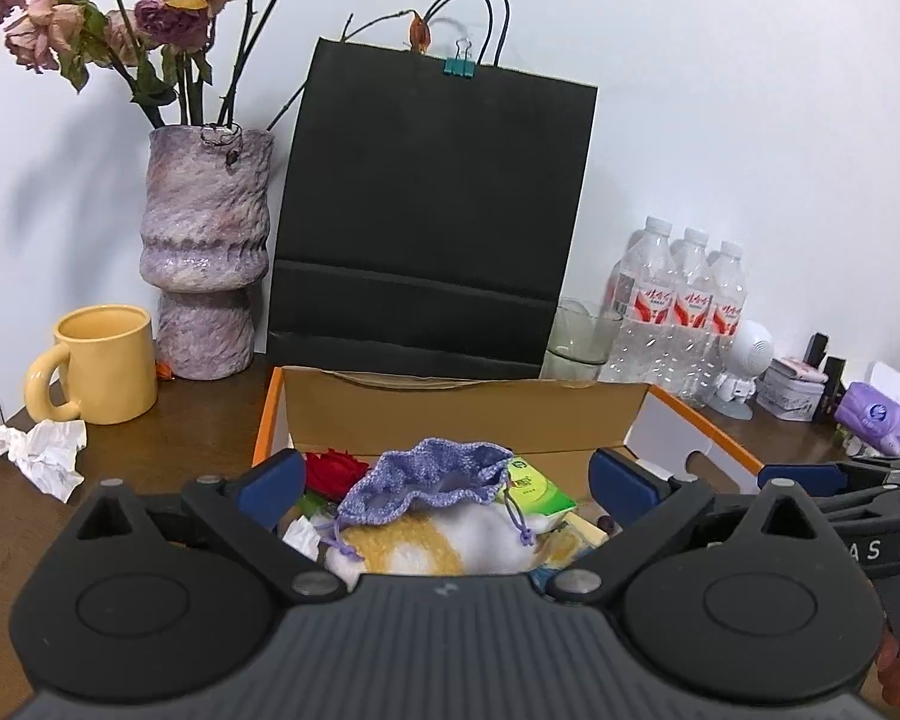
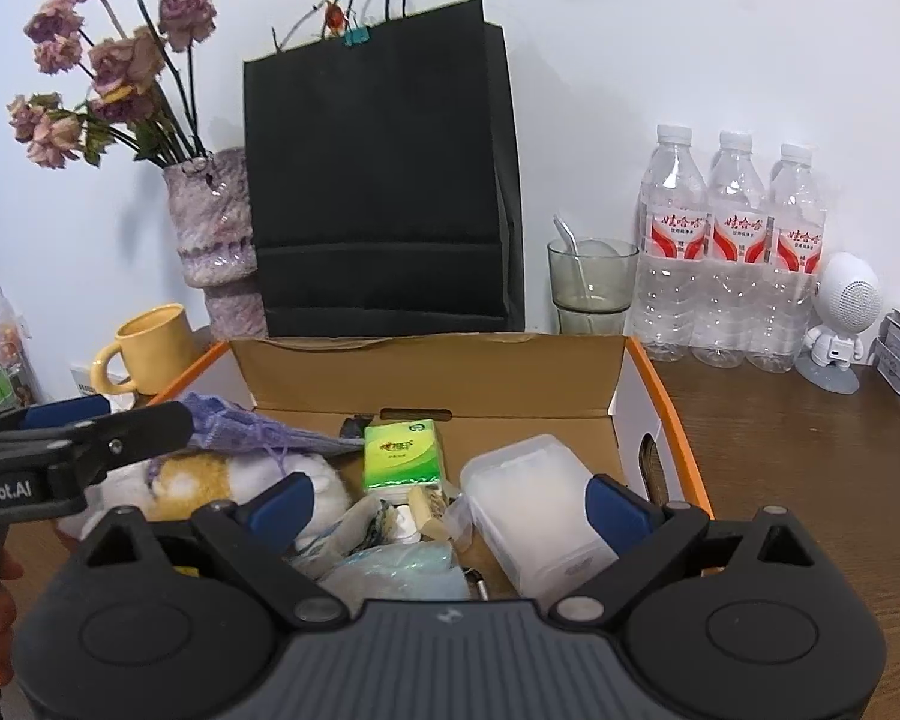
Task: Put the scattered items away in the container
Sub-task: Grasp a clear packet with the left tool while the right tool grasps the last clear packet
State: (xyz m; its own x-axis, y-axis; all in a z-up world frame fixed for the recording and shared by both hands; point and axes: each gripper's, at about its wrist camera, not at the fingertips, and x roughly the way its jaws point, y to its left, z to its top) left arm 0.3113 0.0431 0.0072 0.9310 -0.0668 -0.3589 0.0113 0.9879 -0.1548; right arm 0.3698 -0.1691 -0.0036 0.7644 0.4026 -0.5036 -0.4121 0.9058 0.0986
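An open cardboard box (image 1: 468,414) with orange edges stands on the wooden table; it also shows in the right wrist view (image 2: 426,378). Inside lie a purple knit drawstring pouch (image 1: 432,480) on a white and yellow plush item (image 1: 450,540), a red flower (image 1: 333,468), a green tissue pack (image 2: 401,455), a clear plastic box (image 2: 534,504) and a crumpled plastic bag (image 2: 396,570). My left gripper (image 1: 447,489) is open above the pouch. My right gripper (image 2: 450,504) is open above the box, holding nothing.
Crumpled white tissue (image 1: 36,450) lies on the table left of the box. A yellow mug (image 1: 102,363), a purple vase of dried roses (image 1: 207,252) and a black paper bag (image 1: 432,216) stand behind. A glass (image 2: 591,285), three water bottles (image 2: 732,252) and a white figurine (image 2: 840,318) stand right.
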